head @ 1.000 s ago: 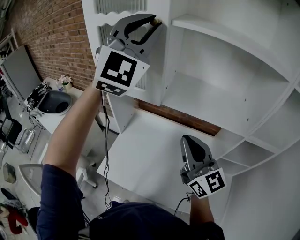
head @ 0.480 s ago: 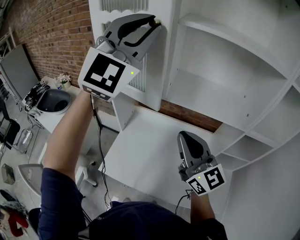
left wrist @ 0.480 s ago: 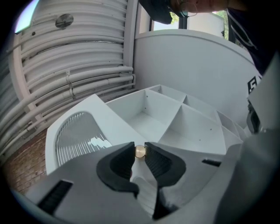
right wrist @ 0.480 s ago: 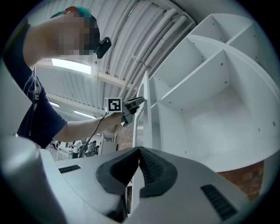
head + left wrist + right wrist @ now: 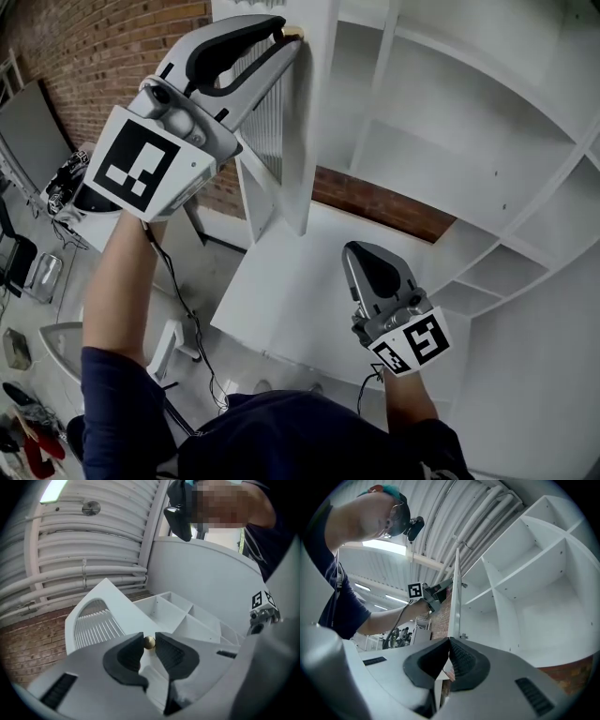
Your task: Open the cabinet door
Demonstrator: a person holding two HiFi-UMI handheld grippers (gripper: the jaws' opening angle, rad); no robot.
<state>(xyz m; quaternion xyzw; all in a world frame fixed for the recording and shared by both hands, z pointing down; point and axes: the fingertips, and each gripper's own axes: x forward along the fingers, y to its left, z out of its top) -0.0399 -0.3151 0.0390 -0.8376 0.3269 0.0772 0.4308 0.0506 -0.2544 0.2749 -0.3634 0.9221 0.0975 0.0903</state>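
At far left I see the brick wall (image 5: pixel 84 56). My left gripper (image 5: pixel 287 34) has its jaws clamped on the small brass knob (image 5: pixel 149 642) near the free edge of the cabinet door (image 5: pixel 267 122). The door is a white slatted panel, swung well out from the cabinet (image 5: pixel 525 309). Lower down, above the white desk (image 5: pixel 281 300), my right gripper (image 5: pixel 354 251) hangs with its jaws pressed together on nothing. White shelves (image 5: pixel 450 141) fill the right side.
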